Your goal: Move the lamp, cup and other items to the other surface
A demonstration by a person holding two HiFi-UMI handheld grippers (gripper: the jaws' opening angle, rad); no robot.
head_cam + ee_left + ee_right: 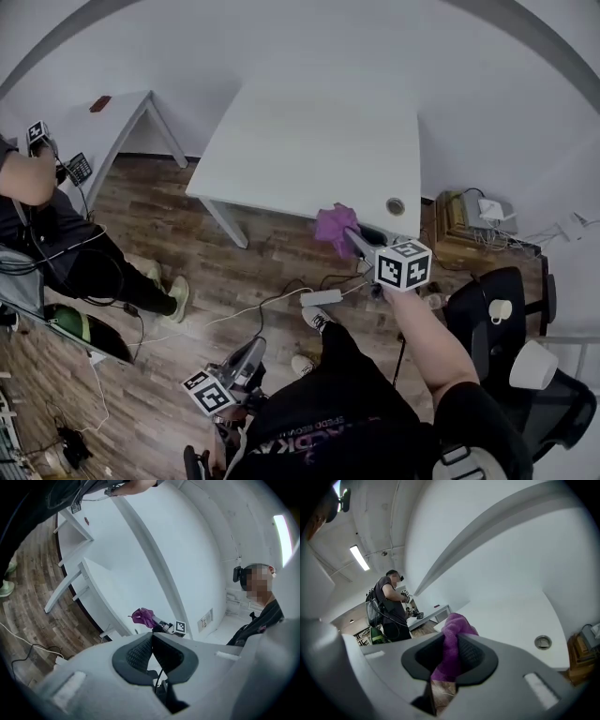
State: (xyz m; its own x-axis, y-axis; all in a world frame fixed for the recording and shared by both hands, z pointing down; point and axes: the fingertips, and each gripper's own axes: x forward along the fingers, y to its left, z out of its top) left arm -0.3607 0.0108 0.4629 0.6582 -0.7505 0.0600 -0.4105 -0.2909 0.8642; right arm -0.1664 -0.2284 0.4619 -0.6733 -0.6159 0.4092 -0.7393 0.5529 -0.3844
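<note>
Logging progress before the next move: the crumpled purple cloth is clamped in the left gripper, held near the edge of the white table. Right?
Wrong gripper: the crumpled purple cloth is clamped in the right gripper, as the right gripper view shows; the left gripper is shut on nothing. The cloth is held near the edge of the white table.

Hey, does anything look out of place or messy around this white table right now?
Nothing looks spilled or broken. A cup sits on a black chair, an odd perch, and a power strip with loose cables lies on the floor.
</note>
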